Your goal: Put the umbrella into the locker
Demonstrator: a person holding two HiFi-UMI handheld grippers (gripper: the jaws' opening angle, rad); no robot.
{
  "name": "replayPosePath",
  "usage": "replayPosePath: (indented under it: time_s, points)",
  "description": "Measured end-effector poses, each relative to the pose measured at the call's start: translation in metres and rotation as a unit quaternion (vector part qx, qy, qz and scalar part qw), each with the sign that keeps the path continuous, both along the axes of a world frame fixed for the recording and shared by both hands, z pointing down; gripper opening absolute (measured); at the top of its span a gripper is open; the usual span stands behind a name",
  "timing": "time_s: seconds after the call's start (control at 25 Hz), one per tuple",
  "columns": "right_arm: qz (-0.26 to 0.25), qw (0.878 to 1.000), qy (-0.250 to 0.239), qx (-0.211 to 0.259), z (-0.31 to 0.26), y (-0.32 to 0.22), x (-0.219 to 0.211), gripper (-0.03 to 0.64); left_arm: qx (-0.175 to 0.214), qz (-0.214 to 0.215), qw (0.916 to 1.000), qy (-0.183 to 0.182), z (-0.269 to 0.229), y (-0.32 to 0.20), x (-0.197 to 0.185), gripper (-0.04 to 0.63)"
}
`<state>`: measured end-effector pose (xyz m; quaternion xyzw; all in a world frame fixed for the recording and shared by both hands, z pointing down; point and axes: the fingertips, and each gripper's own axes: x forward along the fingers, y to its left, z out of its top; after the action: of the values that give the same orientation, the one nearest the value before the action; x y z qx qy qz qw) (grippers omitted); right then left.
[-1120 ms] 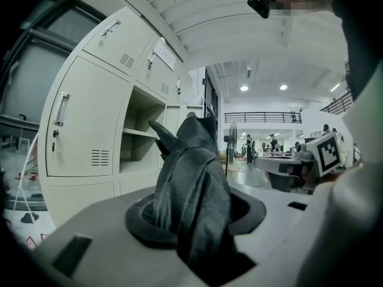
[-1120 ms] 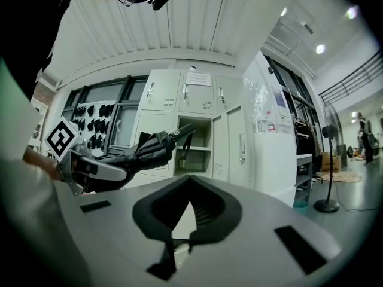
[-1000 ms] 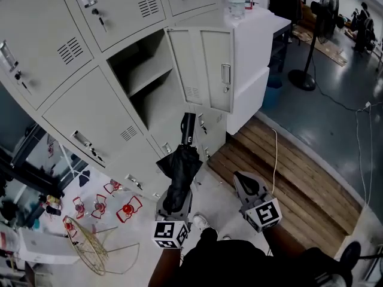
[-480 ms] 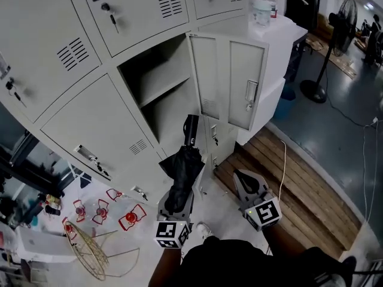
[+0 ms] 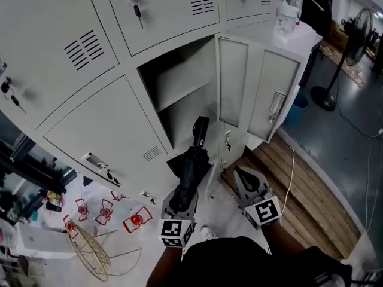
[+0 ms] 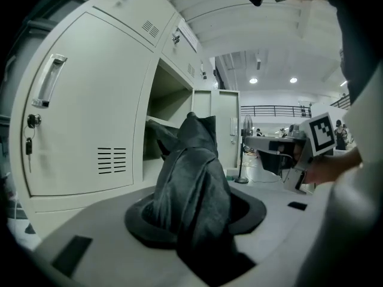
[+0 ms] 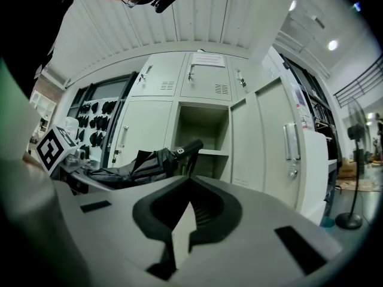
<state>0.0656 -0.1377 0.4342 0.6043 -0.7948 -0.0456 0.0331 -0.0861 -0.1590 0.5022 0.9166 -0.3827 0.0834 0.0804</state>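
A folded black umbrella (image 5: 190,166) is clamped by its fabric end between the jaws of the left gripper (image 5: 179,196), and its handle (image 5: 200,129) is pointed up at the open locker (image 5: 173,70). The umbrella is held outside, with the handle in front of the lower part of the opening; whether its tip has crossed the threshold cannot be told. The compartment is divided by a shelf (image 5: 182,99), and its door (image 5: 272,94) is swung wide to the right. The right gripper (image 5: 240,173) is held beside the umbrella with its jaws brought together on nothing.
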Motion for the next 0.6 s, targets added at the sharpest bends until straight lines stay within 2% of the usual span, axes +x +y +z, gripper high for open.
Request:
replayPosePath:
  time_s: [0.36,0.6]
  points:
    - [-0.021,1.0,-0.01,0.013,-0.003,-0.03,-0.024,-0.002,-0.017,-0.013,0.9997,-0.011,0.011,-0.017,-0.013,0.19]
    - [-0.032,0.999,-0.005,0.022,0.002,-0.045,-0.02,-0.002,-0.025,-0.026,0.9992,-0.017,0.019,-0.026,-0.012,0.192]
